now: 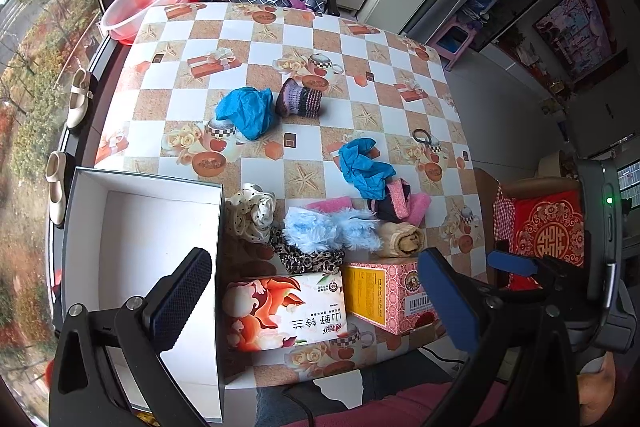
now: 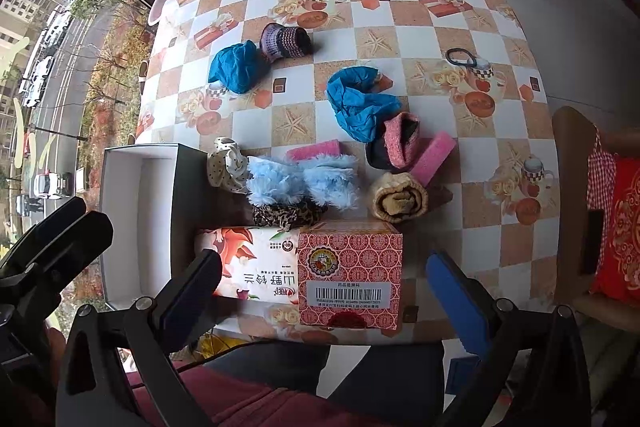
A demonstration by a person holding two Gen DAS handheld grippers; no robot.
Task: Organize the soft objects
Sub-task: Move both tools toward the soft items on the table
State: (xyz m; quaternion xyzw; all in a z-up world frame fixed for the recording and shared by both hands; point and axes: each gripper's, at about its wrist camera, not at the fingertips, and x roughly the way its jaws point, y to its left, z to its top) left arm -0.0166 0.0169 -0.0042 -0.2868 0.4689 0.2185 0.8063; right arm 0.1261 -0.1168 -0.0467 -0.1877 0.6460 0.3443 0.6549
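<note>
**Both claws wide, soft pile just beyond the cartons**

The left claw (image 1: 312,303) and right claw (image 2: 324,299) hang open and empty at the bench's (image 1: 400,115) near edge. The fluffy blue item (image 2: 302,183) lies just far of the floral tissue pack (image 2: 256,267), long axis left-right, probably nearer the right claw. The white box (image 1: 160,251) sits left. The pack reads "山野铃兰".

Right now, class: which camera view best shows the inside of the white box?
The left wrist view: the white box opens toward the camera, showing its floor and walls. In the right wrist view the white box is narrower and partly blocked by the other gripper.
</note>
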